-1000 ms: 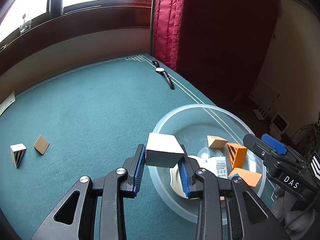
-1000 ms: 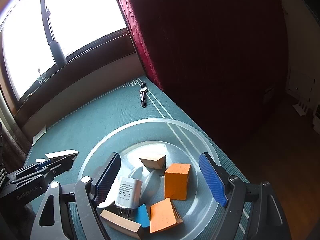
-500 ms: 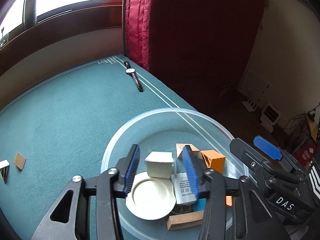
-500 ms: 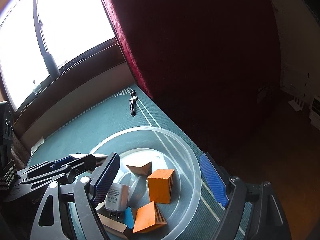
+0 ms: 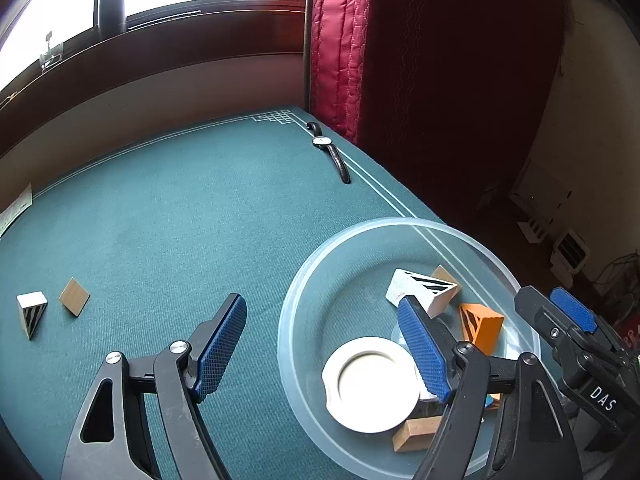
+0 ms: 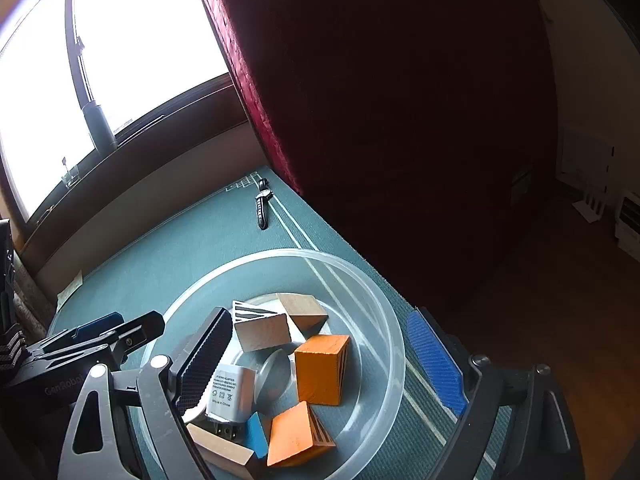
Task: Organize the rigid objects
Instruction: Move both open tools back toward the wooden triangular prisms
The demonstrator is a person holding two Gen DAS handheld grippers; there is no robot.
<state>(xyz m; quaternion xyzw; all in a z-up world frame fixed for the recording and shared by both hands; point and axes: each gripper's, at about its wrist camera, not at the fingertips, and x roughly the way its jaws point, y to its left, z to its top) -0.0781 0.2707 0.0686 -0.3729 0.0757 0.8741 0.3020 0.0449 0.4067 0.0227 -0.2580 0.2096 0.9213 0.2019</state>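
Striped block (image 5: 422, 290) dropped into bowl (image 5: 304, 280); both grippers opening, empty; green felt table (image 5: 180, 216), red curtain (image 5: 360, 60).

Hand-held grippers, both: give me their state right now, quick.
Left hand-held gripper: jaws opening, empty, nothing between the pads.
Right hand-held gripper: jaws opening wide over the clear bowl, gripping nothing.

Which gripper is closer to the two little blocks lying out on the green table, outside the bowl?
Left. The left gripper, jaws opening and empty, straddles the bowl's near rim beside the blocks; the right gripper hangs over the bowl.
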